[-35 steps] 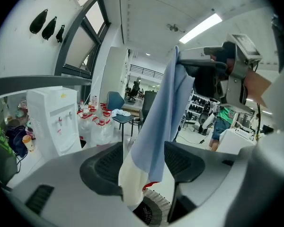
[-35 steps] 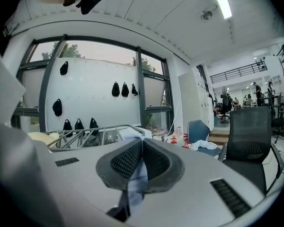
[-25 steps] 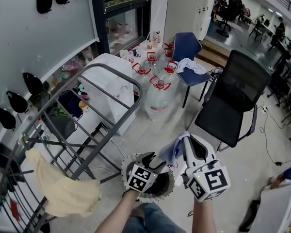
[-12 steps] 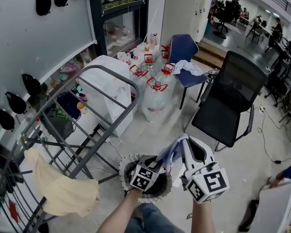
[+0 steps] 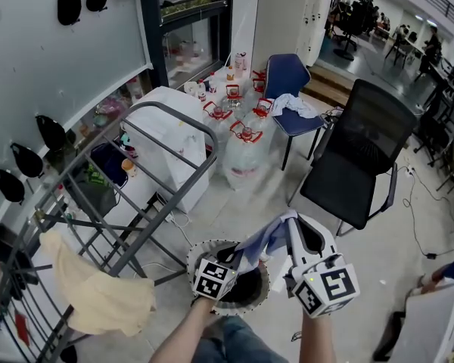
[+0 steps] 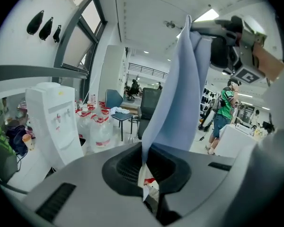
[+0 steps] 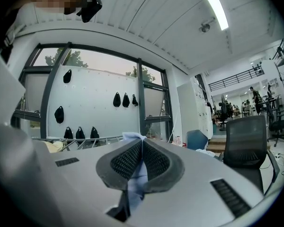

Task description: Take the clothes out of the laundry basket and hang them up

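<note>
A light blue garment [image 5: 263, 238] hangs stretched between my two grippers above the round laundry basket [image 5: 199, 252]. My right gripper [image 5: 290, 219] is shut on its upper edge; in the right gripper view the cloth [image 7: 134, 137] pokes out between the pressed pads. My left gripper [image 5: 238, 259] has just been closing and is now shut on the garment's lower edge [image 6: 143, 161], with the cloth [image 6: 174, 93] rising from it to the right gripper [image 6: 217, 32]. The grey drying rack [image 5: 140, 174] stands to the left with a cream cloth [image 5: 98, 295] draped on it.
A black office chair [image 5: 363, 153] stands to the right, a blue chair [image 5: 290, 72] with a white cloth behind it. Several water bottles [image 5: 246, 144] and a white dispenser [image 5: 166, 119] sit beyond the rack. Dark shapes [image 5: 51, 131] hang on the left wall.
The left gripper was open beside the garment; it has shifted slightly down and in and its jaws have closed on the lower edge. The right gripper has held still.
</note>
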The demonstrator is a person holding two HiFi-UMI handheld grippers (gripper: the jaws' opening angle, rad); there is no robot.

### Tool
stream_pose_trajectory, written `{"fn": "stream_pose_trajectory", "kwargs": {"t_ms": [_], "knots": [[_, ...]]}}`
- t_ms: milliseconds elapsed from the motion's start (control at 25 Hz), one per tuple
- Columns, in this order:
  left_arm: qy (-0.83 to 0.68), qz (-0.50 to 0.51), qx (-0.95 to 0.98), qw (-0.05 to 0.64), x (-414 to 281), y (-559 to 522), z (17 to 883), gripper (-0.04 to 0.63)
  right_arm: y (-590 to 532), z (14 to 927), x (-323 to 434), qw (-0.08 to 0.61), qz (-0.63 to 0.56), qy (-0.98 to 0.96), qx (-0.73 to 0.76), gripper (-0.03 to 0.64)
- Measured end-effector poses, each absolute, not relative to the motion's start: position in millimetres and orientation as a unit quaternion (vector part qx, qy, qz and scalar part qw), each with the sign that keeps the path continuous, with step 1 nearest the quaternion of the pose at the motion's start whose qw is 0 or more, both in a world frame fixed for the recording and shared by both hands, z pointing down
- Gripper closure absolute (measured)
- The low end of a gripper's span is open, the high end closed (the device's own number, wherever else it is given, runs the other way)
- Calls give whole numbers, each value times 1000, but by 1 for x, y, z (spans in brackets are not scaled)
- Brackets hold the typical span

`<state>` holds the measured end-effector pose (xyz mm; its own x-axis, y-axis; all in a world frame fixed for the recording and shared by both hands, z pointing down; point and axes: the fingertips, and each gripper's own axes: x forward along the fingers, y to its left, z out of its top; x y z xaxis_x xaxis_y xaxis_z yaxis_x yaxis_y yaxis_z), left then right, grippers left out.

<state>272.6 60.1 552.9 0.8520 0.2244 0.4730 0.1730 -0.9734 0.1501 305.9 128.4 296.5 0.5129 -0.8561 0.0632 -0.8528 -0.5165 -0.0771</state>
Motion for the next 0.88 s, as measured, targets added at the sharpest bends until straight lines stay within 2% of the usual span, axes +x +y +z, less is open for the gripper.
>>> {"fn": "stream_pose_trajectory", "kwargs": {"t_ms": [200, 880], "knots": [[83, 236, 967, 41, 258, 44, 507, 566, 134, 292, 312, 16, -43, 487, -872, 609], [-62, 76, 995, 6, 208, -37, 323, 566, 94, 278, 294, 5, -29, 507, -861, 609]]}}
